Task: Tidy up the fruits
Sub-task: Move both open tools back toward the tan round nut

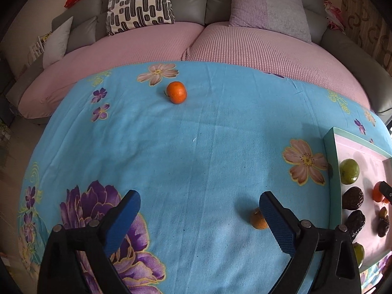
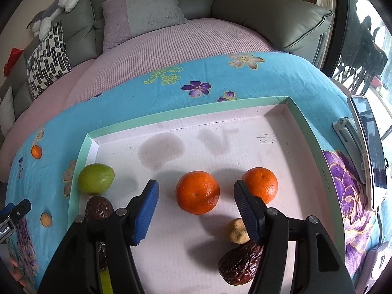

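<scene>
- A shallow tray (image 2: 311, 132) lies on a blanket (image 1: 196, 147) spread before a sofa (image 1: 191, 2).
- In the tray, 2 mandarins stand side by side: one central (image 2: 197, 192), one to its right (image 2: 260, 183).
- A lime (image 2: 96, 178) sits at the tray's left wall, with a wrinkled fruit (image 2: 98, 208) just before it.
- A small pale fruit (image 2: 236, 230) and a date (image 2: 238, 267) lie nearest the camera.
- Left of the tray, 2 fruits rest on the blanket: one far (image 1: 176, 92), one near (image 1: 257, 218).
</scene>
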{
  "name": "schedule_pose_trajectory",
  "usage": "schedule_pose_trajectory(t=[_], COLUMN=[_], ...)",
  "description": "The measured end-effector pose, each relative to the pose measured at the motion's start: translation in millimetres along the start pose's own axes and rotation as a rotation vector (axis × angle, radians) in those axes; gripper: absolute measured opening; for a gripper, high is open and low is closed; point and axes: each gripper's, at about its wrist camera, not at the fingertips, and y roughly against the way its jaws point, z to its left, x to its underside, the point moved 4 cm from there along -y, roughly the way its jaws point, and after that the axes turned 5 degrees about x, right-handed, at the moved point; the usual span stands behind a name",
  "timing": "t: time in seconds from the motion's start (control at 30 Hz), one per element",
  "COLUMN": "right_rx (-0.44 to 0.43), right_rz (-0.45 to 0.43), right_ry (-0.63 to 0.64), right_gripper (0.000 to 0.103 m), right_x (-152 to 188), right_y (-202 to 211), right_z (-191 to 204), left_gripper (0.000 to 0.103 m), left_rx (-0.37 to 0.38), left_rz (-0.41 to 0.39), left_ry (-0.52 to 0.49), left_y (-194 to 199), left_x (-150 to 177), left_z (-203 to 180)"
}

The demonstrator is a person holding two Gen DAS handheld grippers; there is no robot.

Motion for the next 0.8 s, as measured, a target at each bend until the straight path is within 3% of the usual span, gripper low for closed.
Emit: schedule_pose_trajectory(t=[0.13,0.37,0.47,0.8], right_rx=[0.03,0.033,0.051,0.079], right_rz=[-0.007,-0.006,-0.018,-0.105], right_ry=[0.01,0.038,0.07,0.106], right_gripper=[0.083,0.084,0.095,0.095], right_x=[-0.2,4.4,6.7,6.4], right_y=[4.1,9.0,12.2,29.7], right_z=[3.6,19.3,29.3,52.5], left_gripper=[0.1,0.103,0.103,0.103], left_rx=[-0.006,-0.004,0.002,0.057], left_rz=[-0.008,0.004,-0.009,-0.043], left_ry=[0.058,0.079,0.071,0.075], left_y=[-1.9,-10.2,-9.4,-2.5], left_x=[-1.5,1.0,0.1,-5.4], left_z=[15.0,21.2,20.0,23.4])
